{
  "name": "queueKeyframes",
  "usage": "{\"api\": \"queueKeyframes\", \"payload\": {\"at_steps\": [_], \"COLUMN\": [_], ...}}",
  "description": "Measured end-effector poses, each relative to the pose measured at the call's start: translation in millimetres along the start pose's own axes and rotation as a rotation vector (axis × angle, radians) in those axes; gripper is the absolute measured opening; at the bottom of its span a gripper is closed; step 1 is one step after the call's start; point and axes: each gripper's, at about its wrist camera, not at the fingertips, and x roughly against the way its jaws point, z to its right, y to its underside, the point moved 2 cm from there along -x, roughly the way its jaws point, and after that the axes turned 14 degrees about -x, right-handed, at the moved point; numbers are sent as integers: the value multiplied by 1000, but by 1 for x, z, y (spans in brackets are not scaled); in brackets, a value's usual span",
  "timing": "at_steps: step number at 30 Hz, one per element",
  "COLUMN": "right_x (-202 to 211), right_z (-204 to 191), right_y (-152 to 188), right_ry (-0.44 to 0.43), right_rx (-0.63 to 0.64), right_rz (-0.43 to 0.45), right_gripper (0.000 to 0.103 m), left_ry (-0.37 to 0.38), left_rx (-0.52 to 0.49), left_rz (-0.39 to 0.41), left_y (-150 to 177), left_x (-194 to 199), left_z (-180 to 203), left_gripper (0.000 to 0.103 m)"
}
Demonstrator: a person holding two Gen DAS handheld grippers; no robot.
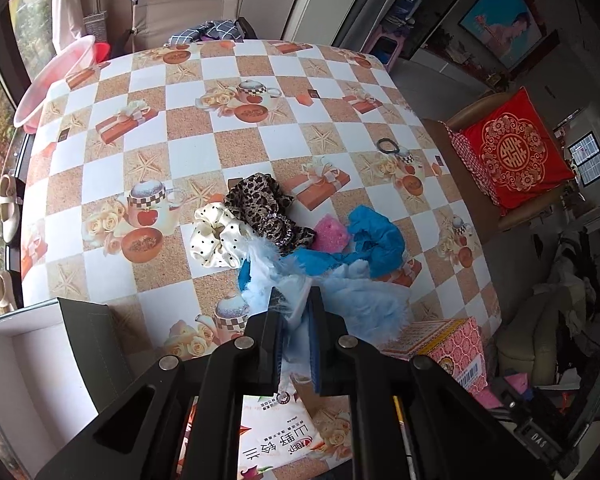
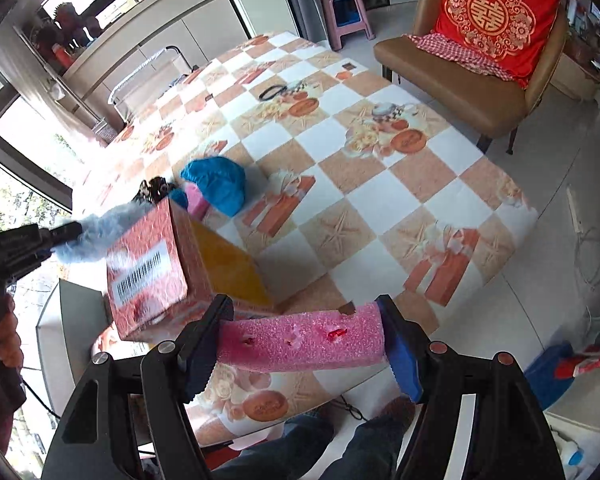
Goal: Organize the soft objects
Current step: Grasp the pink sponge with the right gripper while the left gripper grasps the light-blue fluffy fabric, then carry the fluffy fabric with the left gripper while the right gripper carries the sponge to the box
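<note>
My left gripper (image 1: 296, 312) is shut on a light blue fluffy piece (image 1: 352, 296), held just above the table; it also shows in the right wrist view (image 2: 96, 236). Beyond it lie a cream dotted scrunchie (image 1: 216, 236), a leopard scrunchie (image 1: 260, 204), a small pink sponge (image 1: 330, 234) and a blue cloth (image 1: 376, 240). My right gripper (image 2: 300, 336) is shut on a long pink foam block (image 2: 300, 340), held over the table's near edge. The blue cloth (image 2: 216, 180) also shows in the right wrist view.
A red patterned box (image 2: 152, 276) stands on the checked table (image 2: 380, 184), near both grippers. A black hair tie (image 1: 387, 146) lies far right. A white open box (image 1: 40, 368) sits at the left edge. A chair with a red cushion (image 2: 496, 12) stands beyond the table.
</note>
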Motion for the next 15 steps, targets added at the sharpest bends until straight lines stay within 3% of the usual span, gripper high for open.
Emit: {"api": "queueKeyframes", "payload": {"at_steps": [7, 15], "right_x": [15, 10], "right_z": [-31, -91], "right_y": [-52, -78], "right_ry": [-23, -93], "right_rx": [108, 329], "right_rz": [57, 5], "right_gripper": [73, 73], "left_ry": [-31, -99], "left_rx": [26, 149], "left_rz": [23, 48], "left_y": [1, 22], "left_x": [17, 38], "left_z": [5, 7], "left_gripper": [12, 12]}}
